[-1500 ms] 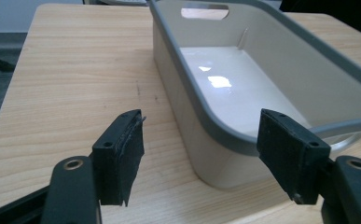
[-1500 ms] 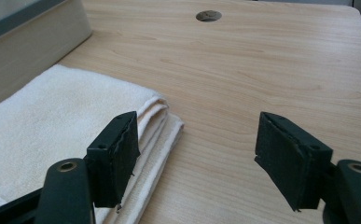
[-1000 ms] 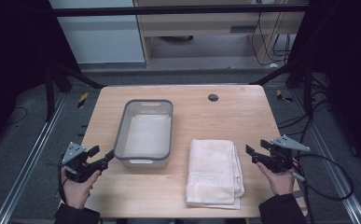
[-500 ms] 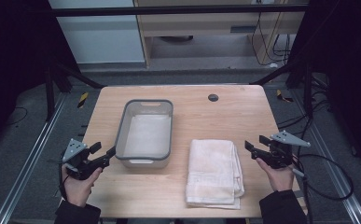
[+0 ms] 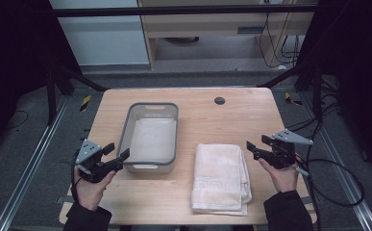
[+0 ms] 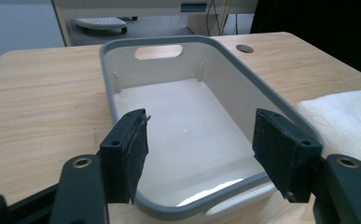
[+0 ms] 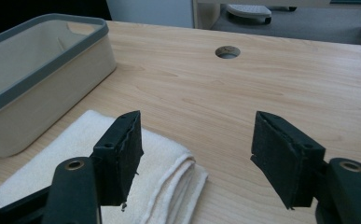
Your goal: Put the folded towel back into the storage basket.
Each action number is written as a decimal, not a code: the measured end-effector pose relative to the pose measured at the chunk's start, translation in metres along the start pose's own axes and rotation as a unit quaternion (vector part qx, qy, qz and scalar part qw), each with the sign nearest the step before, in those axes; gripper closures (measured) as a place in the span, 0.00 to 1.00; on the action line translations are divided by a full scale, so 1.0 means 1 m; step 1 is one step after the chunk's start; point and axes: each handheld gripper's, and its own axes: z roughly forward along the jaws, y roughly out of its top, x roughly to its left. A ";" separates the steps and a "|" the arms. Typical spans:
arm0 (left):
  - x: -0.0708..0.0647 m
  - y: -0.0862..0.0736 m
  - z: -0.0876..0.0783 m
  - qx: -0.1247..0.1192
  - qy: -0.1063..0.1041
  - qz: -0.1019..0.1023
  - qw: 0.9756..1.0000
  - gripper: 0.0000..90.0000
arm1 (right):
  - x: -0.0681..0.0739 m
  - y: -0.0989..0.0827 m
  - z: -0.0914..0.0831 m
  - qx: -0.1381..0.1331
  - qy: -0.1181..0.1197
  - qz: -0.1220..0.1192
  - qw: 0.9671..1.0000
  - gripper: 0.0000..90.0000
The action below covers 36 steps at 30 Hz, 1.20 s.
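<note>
Towel (image 5: 221, 177) just left of right tool (image 5: 257, 146); bin (image 5: 151, 138) beside left tool (image 5: 117, 151); both gaping, empty.

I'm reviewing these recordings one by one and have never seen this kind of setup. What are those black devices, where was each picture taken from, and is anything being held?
There is no robot here. A person at a light wooden table holds a tool in each hand: the left hand-held gripper and the right hand-held gripper, each with two black padded jaws.

The wide picture comes from a fixed camera above the table. The two close pictures come from cameras riding on the grippers, looking out between their own jaws.

On the table stand an empty rectangular cream plastic bin with a grey rim and, beside it, a folded cream towel. The left gripper faces the bin; the right one points over the towel's corner.

Both grippers are open and hold nothing.
</note>
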 end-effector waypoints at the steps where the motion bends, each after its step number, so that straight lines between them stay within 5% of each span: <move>1: -0.003 0.001 0.002 0.002 -0.004 0.004 1.000 0.39 | 0.001 0.001 0.001 0.000 0.001 -0.001 1.000 0.37; 18: -0.051 0.011 0.020 0.006 -0.045 0.038 0.998 0.40 | 0.006 0.004 0.010 0.002 0.020 -0.003 1.000 0.32; 36: -0.094 0.001 0.040 0.025 -0.082 0.061 0.994 0.40 | 0.011 -0.001 0.018 0.016 0.039 -0.015 0.999 0.26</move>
